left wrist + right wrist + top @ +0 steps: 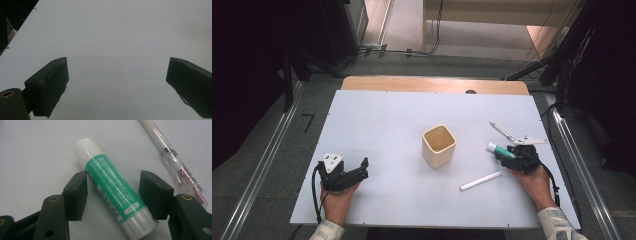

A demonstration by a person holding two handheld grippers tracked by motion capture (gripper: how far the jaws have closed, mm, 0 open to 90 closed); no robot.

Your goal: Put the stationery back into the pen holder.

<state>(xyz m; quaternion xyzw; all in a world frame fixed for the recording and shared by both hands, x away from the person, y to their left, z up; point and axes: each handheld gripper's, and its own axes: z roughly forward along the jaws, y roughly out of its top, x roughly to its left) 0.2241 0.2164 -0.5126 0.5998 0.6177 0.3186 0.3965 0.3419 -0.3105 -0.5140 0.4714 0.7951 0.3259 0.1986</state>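
Lab: floor cables (412, 51); rig rails (259, 172)

Lighting: dim, even, overhead.
My table (377, 115) reads pale grey with soft shadows; surroundings dark; my jaws look soft-focused close up.

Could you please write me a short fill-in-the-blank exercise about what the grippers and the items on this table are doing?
1. The right gripper straddles a ____ stick with a green label.
2. The left gripper has its jaws ____ over bare table.
3. The cream cup stands ____ on the table.

Missing words: glue; open; upright
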